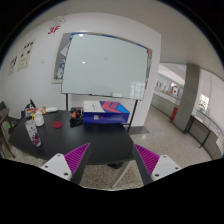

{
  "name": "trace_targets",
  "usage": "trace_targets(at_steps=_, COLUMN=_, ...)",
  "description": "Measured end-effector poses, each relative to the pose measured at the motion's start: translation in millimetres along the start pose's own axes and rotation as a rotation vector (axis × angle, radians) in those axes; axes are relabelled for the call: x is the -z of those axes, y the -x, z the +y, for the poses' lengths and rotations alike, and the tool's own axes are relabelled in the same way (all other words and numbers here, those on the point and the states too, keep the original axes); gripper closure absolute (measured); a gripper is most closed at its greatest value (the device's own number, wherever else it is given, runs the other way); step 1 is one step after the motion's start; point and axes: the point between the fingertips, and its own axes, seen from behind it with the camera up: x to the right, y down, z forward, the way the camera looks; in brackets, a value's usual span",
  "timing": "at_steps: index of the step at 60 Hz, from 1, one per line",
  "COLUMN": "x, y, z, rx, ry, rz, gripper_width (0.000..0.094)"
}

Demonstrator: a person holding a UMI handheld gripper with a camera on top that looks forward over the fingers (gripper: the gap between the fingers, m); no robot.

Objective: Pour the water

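Gripper view shows the gripper (110, 163) wide apart and empty, well short of the dark tabletop (90, 140), where bottles (36, 128) stand at its left; approach step, judged; next comes closing on a bottle.

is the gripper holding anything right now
No, the fingers are open with nothing between them, well short of the bottle on the table.

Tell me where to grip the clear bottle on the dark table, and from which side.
Probably at its body, from the side, fingers level: the clear bottle stands upright near the edge of the dark table, well ahead of the open gripper. Come from the table's near edge, since other small items crowd behind the bottle. Its cap is too small to judge.
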Motion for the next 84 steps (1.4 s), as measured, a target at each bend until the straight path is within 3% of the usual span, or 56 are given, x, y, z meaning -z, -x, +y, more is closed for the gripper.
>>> trace_targets(at_steps=11, x=-0.8, y=7.1, z=17.7, rx=0.004, ry=0.025, rz=0.001, gripper_width=0.0089)
trace_targets(at_steps=21, x=3.3, y=47.1, z=70.3, rx=0.012, ry=0.086, rz=-0.049, gripper_width=0.009)
trace_targets(at_steps=30, x=10.4, y=120.5, z=126.5, rx=0.015, ry=0.152, rz=-0.113, gripper_width=0.0093)
trace_targets(at_steps=40, x=4.2, y=238.7, z=152.8, rx=-0.007, ry=0.187, rz=-0.201, gripper_width=0.009)
trace_targets(at_steps=56, x=-60.5, y=400.4, z=111.9, rx=-0.039, ry=0.094, rz=-0.291, gripper_width=0.0087)
trace_targets(at_steps=71, x=-142.6, y=454.2, z=46.3, rx=-0.045, ry=-0.026, rz=-0.261, gripper_width=0.0095)
trace_targets(at_steps=77, x=-166.2, y=463.6, z=34.9, rx=-0.037, ry=-0.057, rz=-0.257, gripper_width=0.0182)
trace_targets(at_steps=80, x=-172.3, y=464.5, z=32.3, rx=-0.041, ry=-0.068, rz=-0.252, gripper_width=0.0389)
trace_targets(at_steps=84, x=-174.3, y=465.5, z=30.6, rx=-0.06, ry=-0.085, rz=-0.247, gripper_width=0.0425)
